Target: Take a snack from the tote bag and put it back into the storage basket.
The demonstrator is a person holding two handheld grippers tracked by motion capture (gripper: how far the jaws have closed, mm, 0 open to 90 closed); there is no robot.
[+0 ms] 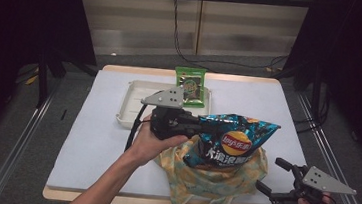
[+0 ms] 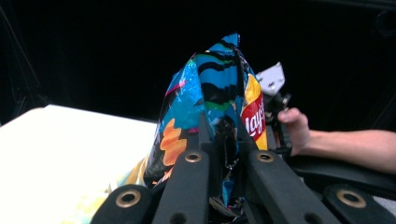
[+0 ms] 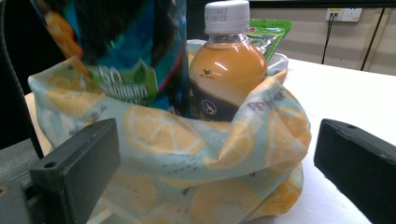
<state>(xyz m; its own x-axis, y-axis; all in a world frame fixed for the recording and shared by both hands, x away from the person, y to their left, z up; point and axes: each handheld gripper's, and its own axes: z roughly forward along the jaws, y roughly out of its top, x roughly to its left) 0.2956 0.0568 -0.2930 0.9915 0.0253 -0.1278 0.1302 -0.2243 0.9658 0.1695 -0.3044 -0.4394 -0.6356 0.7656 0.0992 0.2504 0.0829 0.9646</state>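
Green packet (image 1: 190, 86) in white tray (image 1: 130, 108), bottle (image 3: 227, 70) inside lemon-print bag (image 3: 187, 154)

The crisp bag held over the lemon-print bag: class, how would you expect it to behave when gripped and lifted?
The crisp bag looks puffed, so probably light for its size. Its glossy foil crumples where the left gripper pinches its edge, suggesting it is floppy and perhaps slippery. Squeezing harder would likely crush the contents.

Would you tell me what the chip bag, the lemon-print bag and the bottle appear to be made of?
Chip bag: probably glossy plastic film, crinkled with shiny highlights. Lemon-print bag: likely soft matte fabric, slumping in folds. Bottle: clear plastic, it seems, with a white ribbed cap.
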